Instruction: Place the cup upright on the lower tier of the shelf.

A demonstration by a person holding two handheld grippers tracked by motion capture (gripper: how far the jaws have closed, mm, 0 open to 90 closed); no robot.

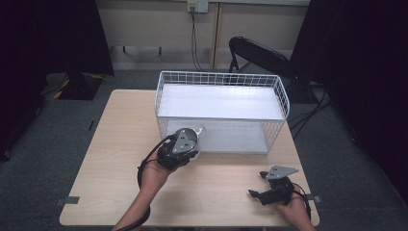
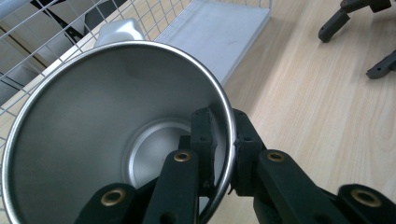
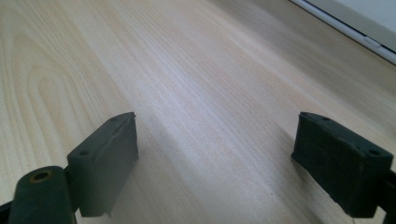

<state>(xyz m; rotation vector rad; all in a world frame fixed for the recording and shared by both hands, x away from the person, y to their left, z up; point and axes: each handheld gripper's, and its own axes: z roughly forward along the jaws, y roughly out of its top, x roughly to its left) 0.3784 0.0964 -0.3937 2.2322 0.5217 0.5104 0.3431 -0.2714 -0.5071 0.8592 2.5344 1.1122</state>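
Note:
A shiny steel cup (image 2: 93, 116) fills much of the left gripper view, its mouth facing the camera. My left gripper (image 2: 224, 140) is shut on its rim, one jaw inside and one outside. In the high view, the left gripper (image 1: 180, 147) holds the cup (image 1: 200, 130) at the front left corner of a white wire rack (image 1: 219, 73) with two white shelves. My right gripper (image 1: 258, 184) rests low over the wooden table (image 1: 120, 144) at the front right. In its own view the right gripper (image 3: 217, 149) stands open with only bare wood between the jaws.
The rack stands at the table's far middle; its lower shelf edge (image 3: 364, 14) lies ahead of the right gripper. A black chair (image 1: 260, 53) and cables (image 1: 195, 43) lie on the floor behind the table. Dark curtains hang on both sides.

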